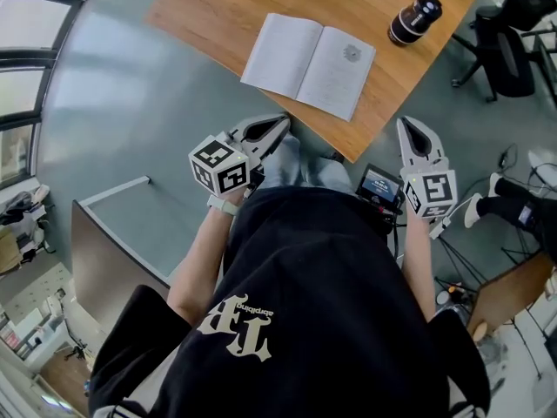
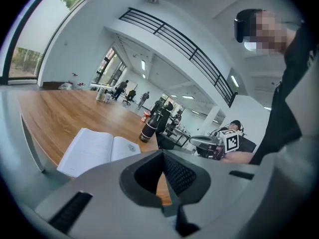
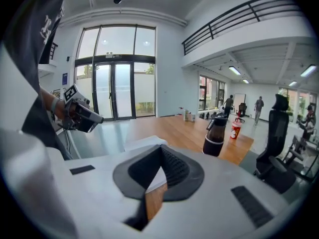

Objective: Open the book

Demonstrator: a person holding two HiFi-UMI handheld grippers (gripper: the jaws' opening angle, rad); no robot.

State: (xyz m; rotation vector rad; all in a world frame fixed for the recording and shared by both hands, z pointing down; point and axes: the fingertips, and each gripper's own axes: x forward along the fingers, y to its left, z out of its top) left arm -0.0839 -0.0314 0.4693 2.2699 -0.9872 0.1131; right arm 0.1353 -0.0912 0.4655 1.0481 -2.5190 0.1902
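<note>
Both closed, empty: left tongs (image 1: 283,122), right tongs (image 1: 407,123) | book (image 1: 308,64) open, spine pointing away from person (image 1: 305,312)

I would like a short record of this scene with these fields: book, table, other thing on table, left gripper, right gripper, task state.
book: open, lying flat, pages up
table: wooden, book near the corner closest to the person
other thing on table: dark bottle, upright, apart from the book
left gripper: shut, nothing between the jaws
right gripper: shut, nothing between the jaws
task state: book already open
</note>
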